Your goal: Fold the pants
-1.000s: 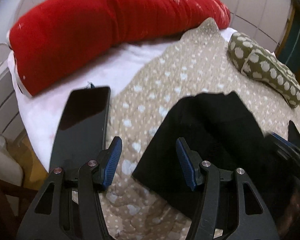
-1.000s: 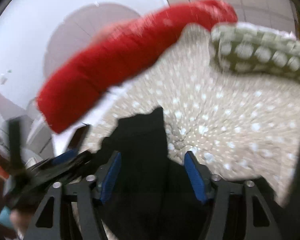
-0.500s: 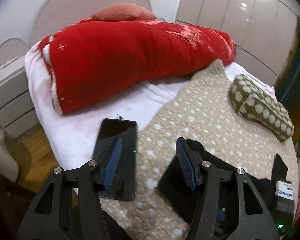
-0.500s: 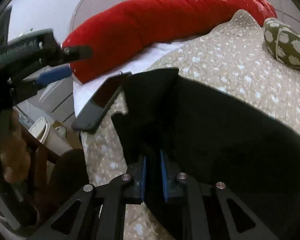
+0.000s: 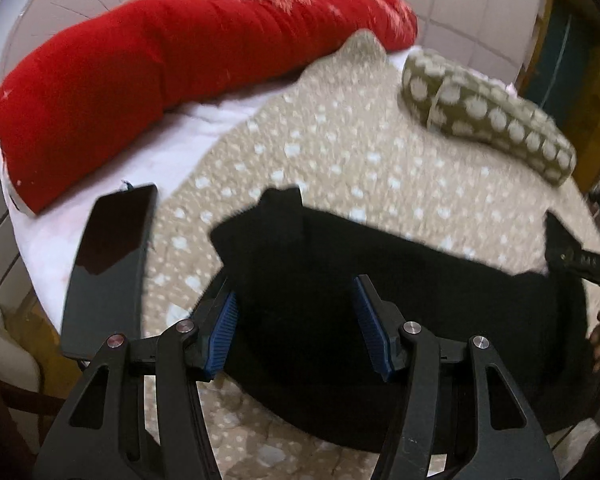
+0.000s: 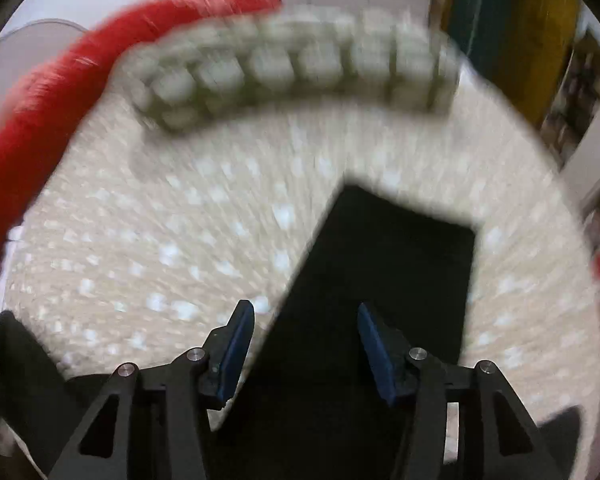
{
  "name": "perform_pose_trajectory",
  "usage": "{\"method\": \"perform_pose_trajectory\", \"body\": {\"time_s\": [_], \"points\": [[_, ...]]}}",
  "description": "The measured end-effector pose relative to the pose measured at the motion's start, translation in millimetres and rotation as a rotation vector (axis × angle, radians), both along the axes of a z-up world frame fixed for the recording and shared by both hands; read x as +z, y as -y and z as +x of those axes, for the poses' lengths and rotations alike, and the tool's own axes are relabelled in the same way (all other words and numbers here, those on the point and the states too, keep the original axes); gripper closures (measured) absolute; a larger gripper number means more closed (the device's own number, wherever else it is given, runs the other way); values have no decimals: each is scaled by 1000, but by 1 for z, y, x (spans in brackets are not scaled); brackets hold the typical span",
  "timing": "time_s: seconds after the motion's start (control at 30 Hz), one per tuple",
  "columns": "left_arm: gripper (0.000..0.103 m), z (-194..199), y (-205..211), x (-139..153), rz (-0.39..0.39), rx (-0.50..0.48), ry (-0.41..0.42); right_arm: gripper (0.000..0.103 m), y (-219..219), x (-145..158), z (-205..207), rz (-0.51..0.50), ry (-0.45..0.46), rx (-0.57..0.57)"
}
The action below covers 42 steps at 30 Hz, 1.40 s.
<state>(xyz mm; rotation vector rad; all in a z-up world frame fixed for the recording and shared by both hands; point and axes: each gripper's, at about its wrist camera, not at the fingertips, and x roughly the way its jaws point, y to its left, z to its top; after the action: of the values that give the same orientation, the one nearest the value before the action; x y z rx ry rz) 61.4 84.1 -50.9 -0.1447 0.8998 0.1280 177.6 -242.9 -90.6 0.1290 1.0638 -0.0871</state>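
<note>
The black pants (image 5: 380, 280) lie folded on the beige dotted bedspread (image 5: 340, 152). In the left wrist view my left gripper (image 5: 296, 316) hovers over their left end, open, its blue pads (image 5: 222, 322) apart and not pressing the cloth. Part of my right gripper (image 5: 580, 260) shows at the right edge of that view. The right wrist view is blurred by motion. There my right gripper (image 6: 306, 334) is over the pants (image 6: 388, 264) with its jaws opening; the cloth lies below the gap and the pads do not pinch it.
A long red pillow (image 5: 160, 60) lies along the head of the bed, and a green dotted pillow (image 5: 488, 116) lies at the right. A black phone (image 5: 108, 264) rests on the white sheet (image 5: 44, 240) near the bed's left edge.
Half a second ago the right gripper was shut on a fold of the pants; now its jaws are apart and it has swung right. The left gripper has moved back over the pants.
</note>
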Motion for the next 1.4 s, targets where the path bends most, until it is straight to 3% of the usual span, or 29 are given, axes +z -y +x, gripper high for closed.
{"method": "perform_pose_trajectory", "body": {"time_s": [0.07, 0.1, 0.13, 0.2, 0.3, 0.47, 0.63, 0.73, 0.83, 0.9, 0.97, 1.0, 1.03, 1.13, 1.23, 1.3, 1.4], "points": [[47, 4, -1, -9, -2, 9, -23, 57, 4, -7, 3, -6, 58, 9], [47, 5, -3, -13, -16, 9, -33, 67, 5, -7, -1, -39, 111, 21], [47, 5, -4, -15, -28, 11, -37, 86, 6, -3, -7, -44, 124, 6], [43, 5, -7, -15, -39, 19, -33, 98, 26, 3, -24, 68, 156, -32], [43, 3, -9, -16, -49, 23, -31, 98, 50, 27, -70, 130, 239, -63], [43, 2, -11, -15, -61, 36, -27, 98, 100, 59, -182, 204, 380, -129], [43, 0, -6, -14, -44, 41, -29, 98, 131, 12, -227, 288, 249, -177], [43, -3, -9, -9, -48, 37, -25, 93, 142, -8, -236, 432, 284, -227], [43, -10, -16, -4, -63, 61, -14, 73, 153, -14, -236, 529, 324, -272], [43, -14, -24, -2, -85, 74, -7, 72, 156, -17, -234, 572, 338, -286], [43, -17, -33, -1, -116, 96, -2, 75, 159, -19, -229, 583, 352, -287], [43, -19, -37, -1, -139, 110, -5, 81, 159, -18, -226, 572, 360, -288], [43, -19, -42, -2, -162, 121, -12, 97, 161, -14, -227, 557, 362, -287], [43, -22, -52, 0, -187, 146, -20, 98, 157, 8, -241, 536, 431, -231], [43, -28, -55, 3, -163, 166, 3, 98, 153, 33, -262, 499, 466, -172], [43, -29, -56, 3, -166, 168, 5, 98, 152, 31, -268, 482, 431, -163], [43, -29, -56, 2, -158, 165, 7, 98, 144, 2, -261, 384, 317, -174]]}}
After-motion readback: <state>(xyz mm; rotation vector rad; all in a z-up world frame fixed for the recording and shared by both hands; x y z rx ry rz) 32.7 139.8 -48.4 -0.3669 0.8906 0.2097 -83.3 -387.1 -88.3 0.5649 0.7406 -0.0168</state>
